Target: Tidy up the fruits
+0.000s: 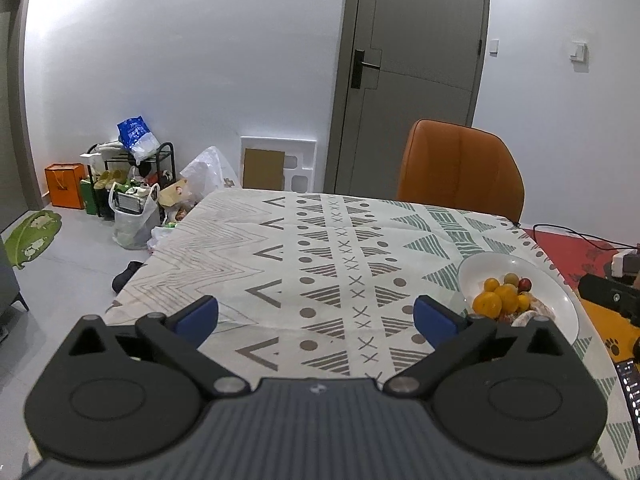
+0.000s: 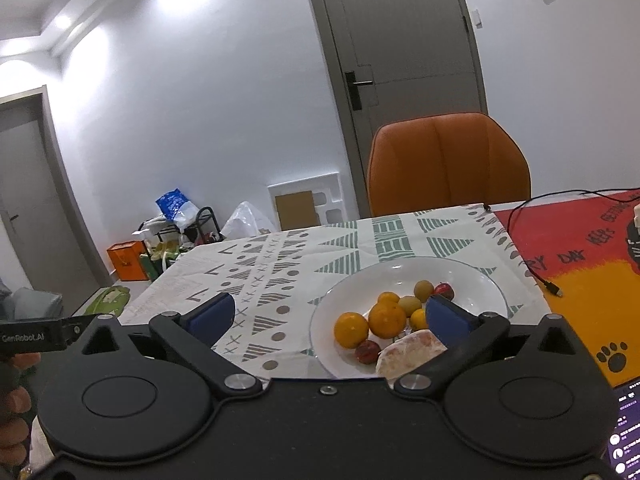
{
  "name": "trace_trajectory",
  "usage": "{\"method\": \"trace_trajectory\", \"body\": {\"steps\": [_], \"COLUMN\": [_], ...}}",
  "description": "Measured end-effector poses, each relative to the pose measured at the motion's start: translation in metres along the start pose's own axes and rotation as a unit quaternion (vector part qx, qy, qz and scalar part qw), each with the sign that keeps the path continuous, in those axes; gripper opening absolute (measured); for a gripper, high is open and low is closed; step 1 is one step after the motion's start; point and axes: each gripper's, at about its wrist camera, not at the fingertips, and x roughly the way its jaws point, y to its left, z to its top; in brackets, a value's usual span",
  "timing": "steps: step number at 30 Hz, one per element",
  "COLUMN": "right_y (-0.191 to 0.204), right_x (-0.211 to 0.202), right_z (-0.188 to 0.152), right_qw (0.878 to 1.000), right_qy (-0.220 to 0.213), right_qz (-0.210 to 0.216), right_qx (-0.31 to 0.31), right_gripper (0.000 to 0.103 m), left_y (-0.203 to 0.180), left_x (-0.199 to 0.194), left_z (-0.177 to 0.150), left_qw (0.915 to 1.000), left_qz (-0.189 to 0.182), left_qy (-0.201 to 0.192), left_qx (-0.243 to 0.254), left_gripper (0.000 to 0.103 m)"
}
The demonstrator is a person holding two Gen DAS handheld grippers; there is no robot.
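A white bowl [image 2: 476, 280] stands on the patterned tablecloth [image 2: 280, 276] and holds several fruits: oranges [image 2: 386, 320], small yellow-green fruits [image 2: 423, 289], red ones [image 2: 367, 351] and a pale peeled pomelo piece [image 2: 408, 354]. My right gripper [image 2: 332, 318] is open and empty, held just in front of the bowl. In the left wrist view the bowl [image 1: 556, 300] sits at the right with the oranges [image 1: 487, 303] in it. My left gripper [image 1: 316, 320] is open and empty over bare tablecloth [image 1: 304, 248], left of the bowl.
An orange chair [image 2: 448, 164] stands behind the table's far edge. A red and yellow mat [image 2: 580, 248] with a black cable [image 2: 536, 276] lies right of the bowl. A phone screen [image 2: 624, 440] shows at bottom right. Bags and clutter [image 1: 132, 184] sit on the floor at left.
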Motion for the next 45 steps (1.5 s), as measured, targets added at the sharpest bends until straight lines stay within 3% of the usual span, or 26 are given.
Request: {"method": "trace_trajectory", "body": {"steps": [19,36,45], "right_y": [0.014,0.040,0.044], "right_x": [-0.041,-0.047,-0.046], "right_z": [-0.022,-0.042,-0.050], "right_qw": [0.999,0.997,0.996], "right_qy": [0.017,0.050,0.065], "right_qz": [0.021,0.045,0.040], "right_qx": [-0.033,-0.043,-0.046], "right_gripper": [0.103,0.103,0.103], "left_y": [0.014,0.024,0.027], "left_x": [-0.027,-0.046,-0.051], "left_z": [-0.025,-0.054,-0.053], "left_qw": [0.9994,0.9992,0.9994], "left_qz": [0.006,0.000,0.001], "left_qy": [0.019,0.032,0.025], "left_qx": [0.026,0.025,0.023], "left_gripper": [0.103,0.103,0.103]}}
